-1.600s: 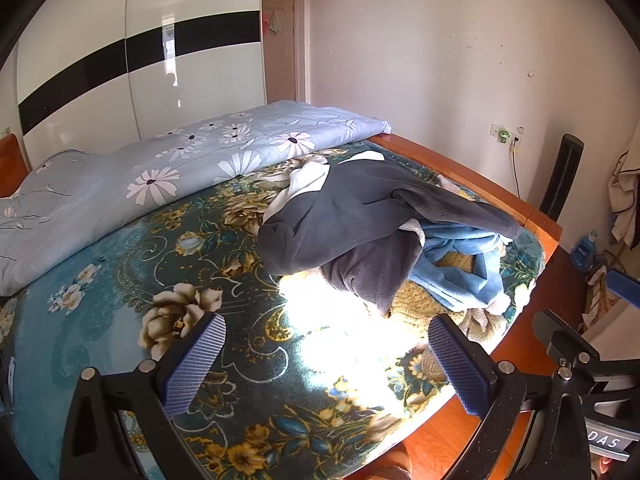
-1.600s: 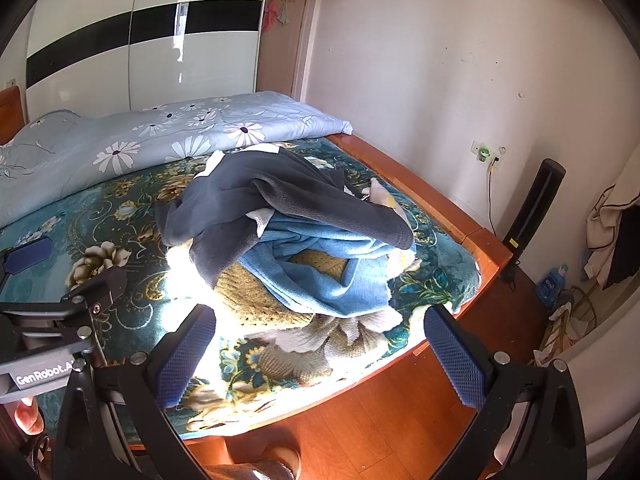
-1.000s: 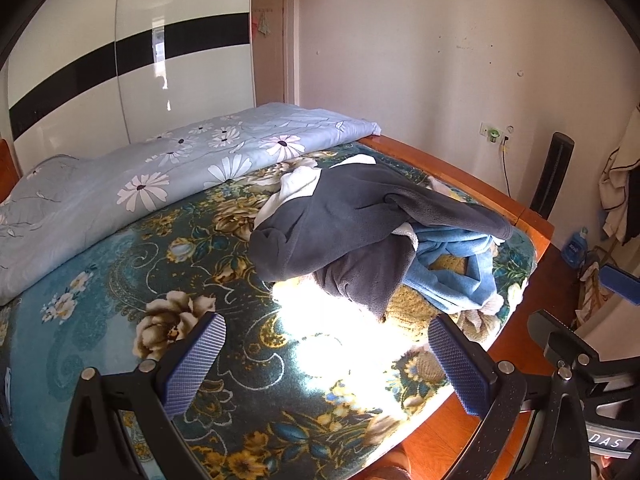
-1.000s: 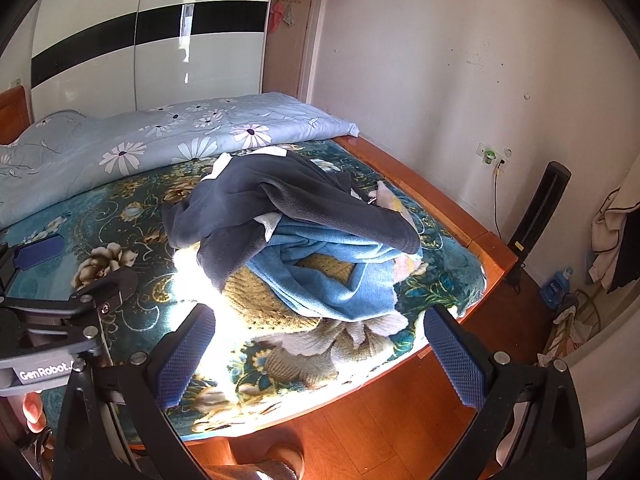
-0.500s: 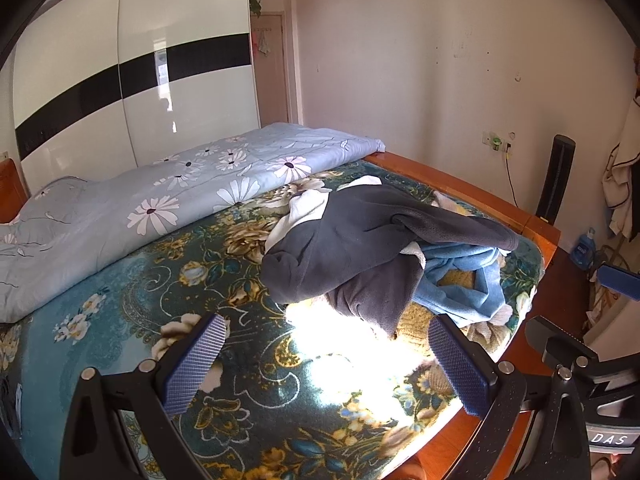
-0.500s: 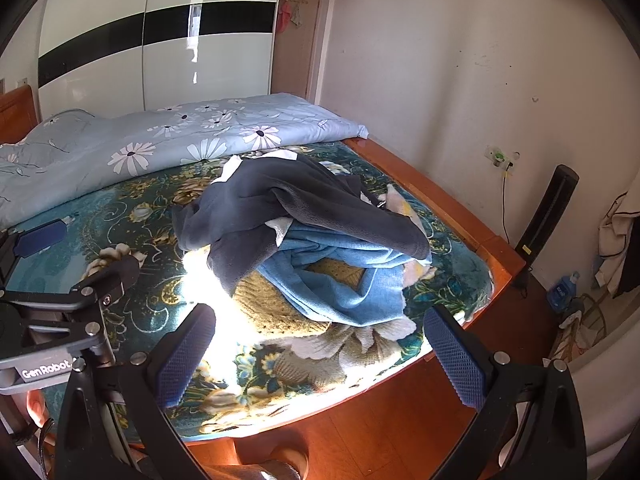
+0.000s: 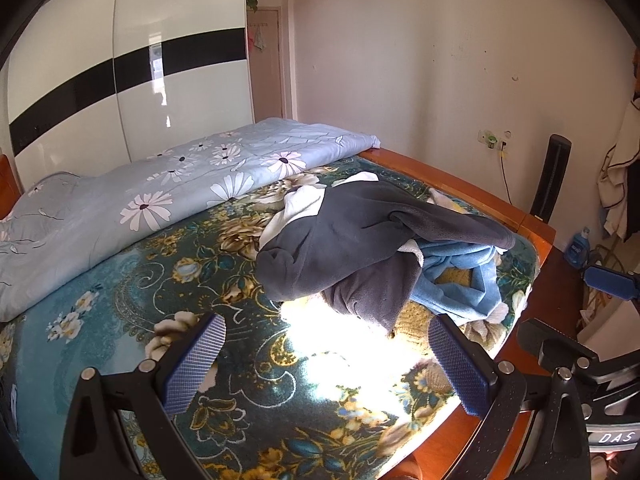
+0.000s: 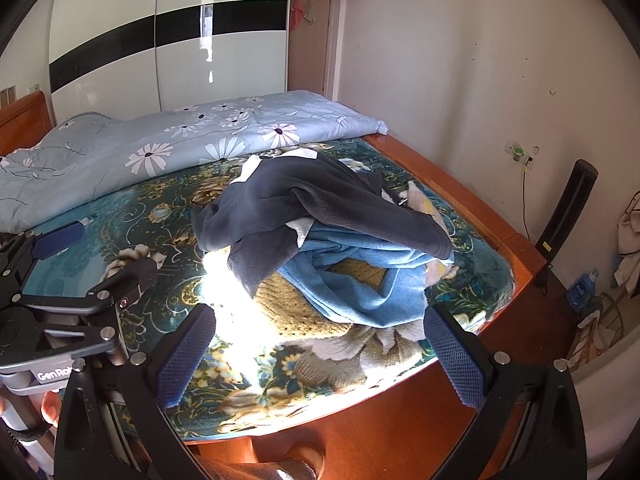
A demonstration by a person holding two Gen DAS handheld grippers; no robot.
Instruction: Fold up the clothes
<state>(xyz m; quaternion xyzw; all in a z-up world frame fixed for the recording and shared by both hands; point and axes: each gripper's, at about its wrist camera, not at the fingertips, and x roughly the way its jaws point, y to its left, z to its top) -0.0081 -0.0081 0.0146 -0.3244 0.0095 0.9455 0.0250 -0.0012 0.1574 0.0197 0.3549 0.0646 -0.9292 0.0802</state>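
Note:
A pile of clothes lies at the foot of the bed: a dark grey fleece top [image 7: 360,236] [image 8: 320,208] over a blue garment [image 7: 460,276] [image 8: 360,272], with a mustard knit [image 8: 296,308] under them. My left gripper [image 7: 328,356] is open and empty, above the teal floral blanket [image 7: 160,296], short of the pile. My right gripper [image 8: 320,356] is open and empty, near the bed's front edge, below the pile. The left gripper also shows at the left of the right wrist view [image 8: 86,262].
A light blue daisy quilt [image 7: 160,184] [image 8: 180,144] lies along the far side. The orange wooden bed frame [image 8: 460,208] runs on the right. A white wardrobe, a black standing heater [image 8: 568,208], a wall socket and a blue bottle [image 8: 580,288] are beyond.
Both grippers have risen and tilted up a little, so more wall and wardrobe show. The clothes have not moved. Both grippers stay open.

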